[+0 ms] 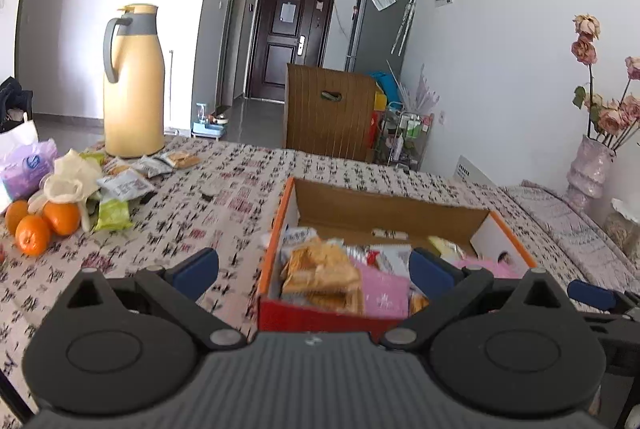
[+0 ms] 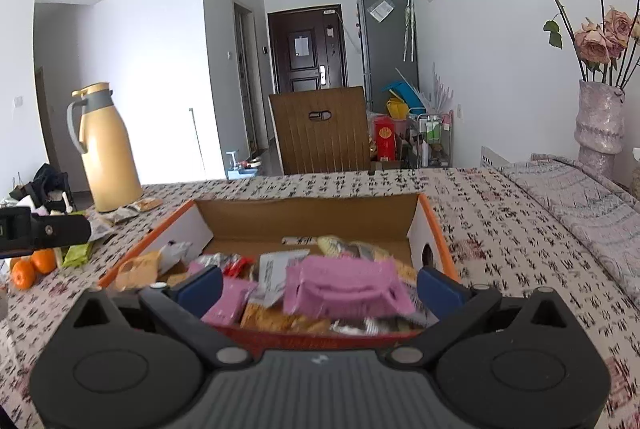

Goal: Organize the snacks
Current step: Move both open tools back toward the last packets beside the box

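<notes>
While a good heap of packets already lies in the box, the job looks a little over halfway, judging by what remains outside. Far left on the patterned tablecloth [image 1: 224,189], a loose cluster of snack packets [image 1: 132,173] is strewn between the oranges [image 1: 40,225] and the yellow thermos jug [image 1: 134,81]; among them a green packet [image 1: 114,215] lies beside the fruit and a biscuit packet [image 1: 184,160] sits near the jug's foot. These are what is left to gather. Further right, the left gripper [image 1: 314,265] hangs over the near-left corner of the orange-rimmed cardboard box [image 1: 384,197], fingers spread wide with nothing between them. Inside are golden cracker packets [image 1: 320,269] and pink sachets. The right gripper [image 2: 320,281] hovers above the box's near edge, likewise spread apart and empty, a pink packet [image 2: 344,285] lying on the pile beneath it.
</notes>
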